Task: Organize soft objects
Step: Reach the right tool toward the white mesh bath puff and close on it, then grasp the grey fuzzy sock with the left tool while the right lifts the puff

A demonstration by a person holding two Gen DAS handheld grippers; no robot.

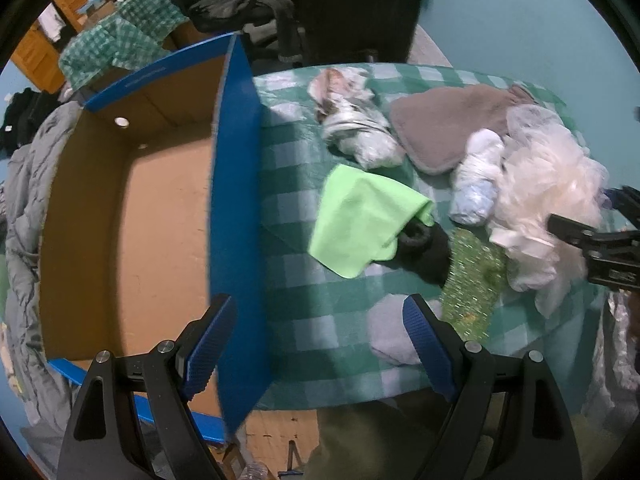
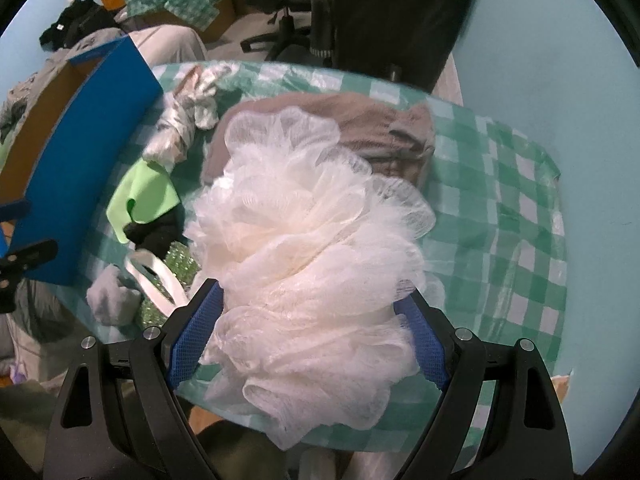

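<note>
A white mesh bath pouf (image 2: 312, 248) sits between the fingers of my right gripper (image 2: 312, 328), which grips it; it also shows in the left wrist view (image 1: 548, 208). My left gripper (image 1: 320, 344) is open and empty, astride the blue wall of an empty cardboard box (image 1: 232, 208). On the green checked tablecloth (image 1: 304, 300) lie a lime cloth (image 1: 360, 220), a black sock (image 1: 424, 252), a green glitter scrubber (image 1: 472, 284), a grey-blue cloth (image 1: 392, 332), a brown towel (image 1: 452, 120), a white-blue roll (image 1: 476, 184) and a silvery bundle (image 1: 356, 120).
The box's brown floor (image 1: 152, 240) is bare. A grey quilt (image 1: 24, 208) lies left of the box. An office chair (image 2: 288, 4) and a green checked cloth over boxes (image 1: 120, 36) stand behind the table. The table's right side (image 2: 512, 216) holds only the cloth.
</note>
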